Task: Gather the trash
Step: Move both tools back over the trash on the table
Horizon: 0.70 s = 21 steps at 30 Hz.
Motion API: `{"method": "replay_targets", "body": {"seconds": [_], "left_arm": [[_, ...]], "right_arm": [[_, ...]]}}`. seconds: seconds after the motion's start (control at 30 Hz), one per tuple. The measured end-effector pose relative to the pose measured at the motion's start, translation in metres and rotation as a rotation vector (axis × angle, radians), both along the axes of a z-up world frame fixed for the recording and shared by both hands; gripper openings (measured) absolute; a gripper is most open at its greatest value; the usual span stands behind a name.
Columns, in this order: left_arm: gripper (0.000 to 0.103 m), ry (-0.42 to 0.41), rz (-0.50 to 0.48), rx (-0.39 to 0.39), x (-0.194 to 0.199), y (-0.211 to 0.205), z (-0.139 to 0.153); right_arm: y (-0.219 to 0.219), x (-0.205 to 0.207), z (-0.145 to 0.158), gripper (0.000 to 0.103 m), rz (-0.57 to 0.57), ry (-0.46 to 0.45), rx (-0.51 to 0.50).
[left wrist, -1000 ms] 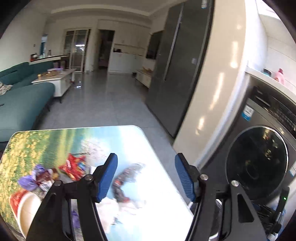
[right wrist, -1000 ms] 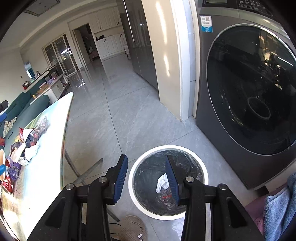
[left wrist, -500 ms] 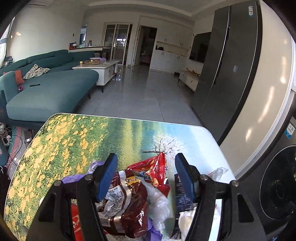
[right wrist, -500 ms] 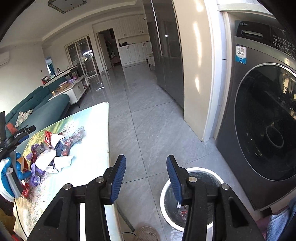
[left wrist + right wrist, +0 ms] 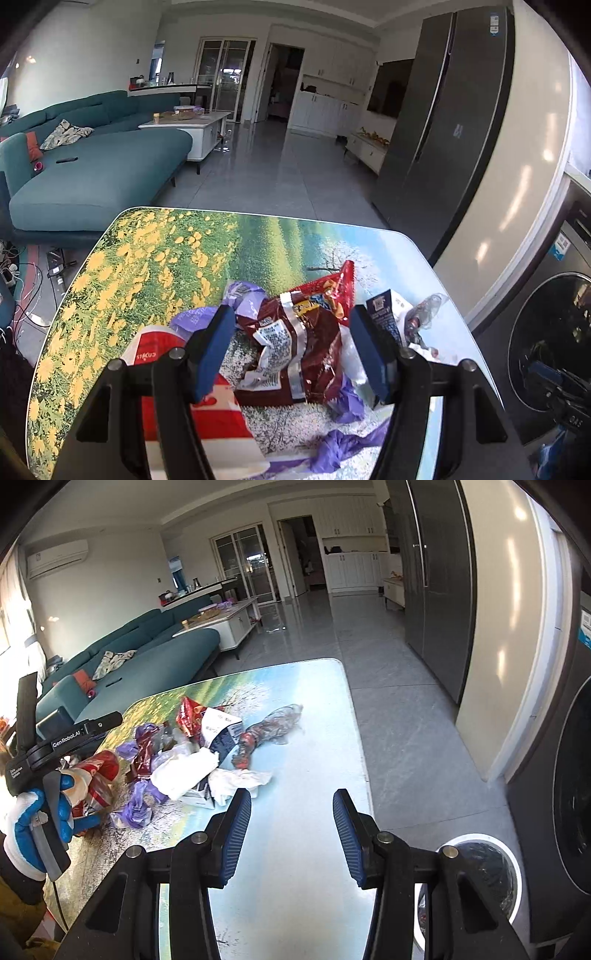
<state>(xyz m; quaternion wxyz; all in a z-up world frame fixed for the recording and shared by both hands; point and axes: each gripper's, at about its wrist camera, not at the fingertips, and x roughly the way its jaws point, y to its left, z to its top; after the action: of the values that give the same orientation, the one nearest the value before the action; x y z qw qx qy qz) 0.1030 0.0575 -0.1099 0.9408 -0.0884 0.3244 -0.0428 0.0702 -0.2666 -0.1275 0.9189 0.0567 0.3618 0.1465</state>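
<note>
A heap of trash lies on the printed table: a dark red snack wrapper, a brighter red bag, purple wrappers, a red and white cup and a dark carton. My left gripper is open, its jaws either side of the dark red wrapper. In the right wrist view the heap shows with crumpled white tissue and a clear wrapper. My right gripper is open and empty over the bare near part of the table.
A white-rimmed trash bin with a black liner stands on the floor right of the table, beside a washing machine. A teal sofa, a fridge and grey tiled floor lie beyond.
Both grippers swung left, from the bin and washing machine side to the table. The left gripper came down over the trash heap, its jaws now around the dark red wrapper. Both stayed open.
</note>
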Motion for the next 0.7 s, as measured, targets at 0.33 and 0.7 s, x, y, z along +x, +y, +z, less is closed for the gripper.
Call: {"method": "replay_targets", "body": {"seconds": [0.33,0.7], "left_arm": [[0.063,0.131,-0.295,0.092,-0.055,-0.044,-0.026],[0.051,0.243,-0.327,0.115,-0.037,-0.056,-0.069]], "right_arm": [[0.063,0.025,-0.003,0.042,0.197,0.043,0.070],[0.107,0.066,-0.033,0.029,0.203,0.176,-0.001]]}}
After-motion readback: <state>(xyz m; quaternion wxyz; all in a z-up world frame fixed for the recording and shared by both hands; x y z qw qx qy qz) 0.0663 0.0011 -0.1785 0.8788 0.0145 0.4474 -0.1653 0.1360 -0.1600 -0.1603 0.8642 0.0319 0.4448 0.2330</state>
